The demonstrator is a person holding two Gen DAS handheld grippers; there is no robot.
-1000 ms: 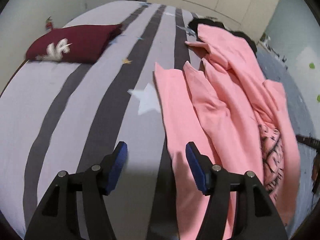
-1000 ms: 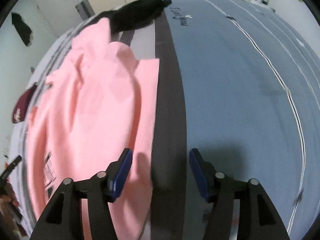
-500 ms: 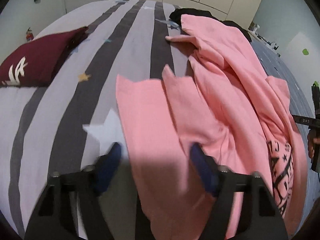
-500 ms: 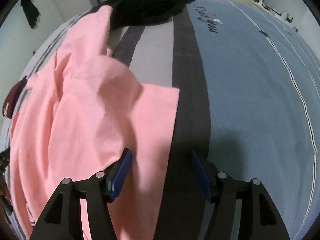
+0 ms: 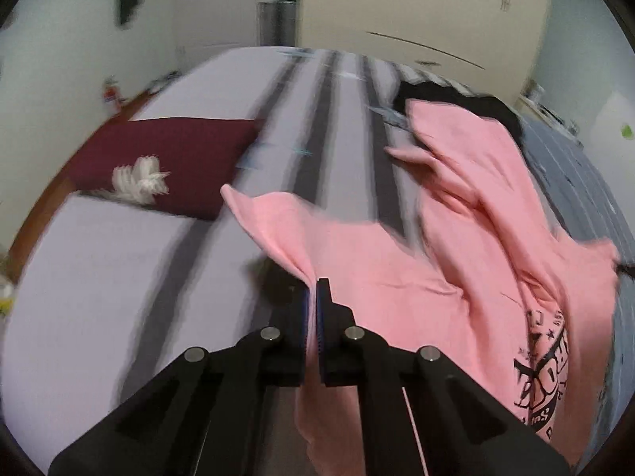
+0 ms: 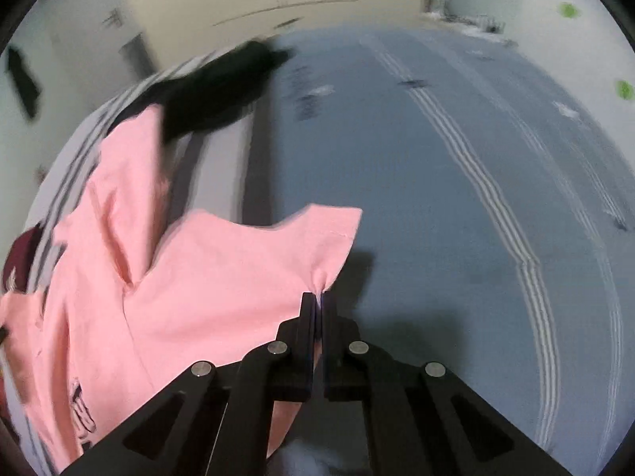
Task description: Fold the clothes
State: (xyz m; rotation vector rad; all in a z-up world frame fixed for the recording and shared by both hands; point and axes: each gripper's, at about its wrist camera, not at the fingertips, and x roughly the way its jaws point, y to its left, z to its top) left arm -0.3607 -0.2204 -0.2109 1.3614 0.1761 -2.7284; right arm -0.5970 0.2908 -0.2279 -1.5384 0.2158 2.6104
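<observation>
A pink shirt (image 5: pixel 456 261) with a black print lies crumpled on the bed and hangs from both grippers. My left gripper (image 5: pixel 312 297) is shut on the shirt's left hem edge, lifted off the striped bedsheet (image 5: pixel 119 277). My right gripper (image 6: pixel 318 301) is shut on the shirt's (image 6: pixel 198 277) other hem corner, held above the blue sheet (image 6: pixel 456 198). The cloth bunches at each pinch. The far end of the shirt rests on the bed.
A maroon pillow (image 5: pixel 158 162) lies at the left of the bed. A black garment (image 6: pixel 222 87) lies beyond the shirt; it also shows in the left wrist view (image 5: pixel 456 99). Cupboards (image 5: pixel 416 12) and walls stand behind the bed.
Both grippers were open over the shirt's edge; they have closed on the hem corners and lifted them off the bed. The view has tilted up towards the cupboards.
</observation>
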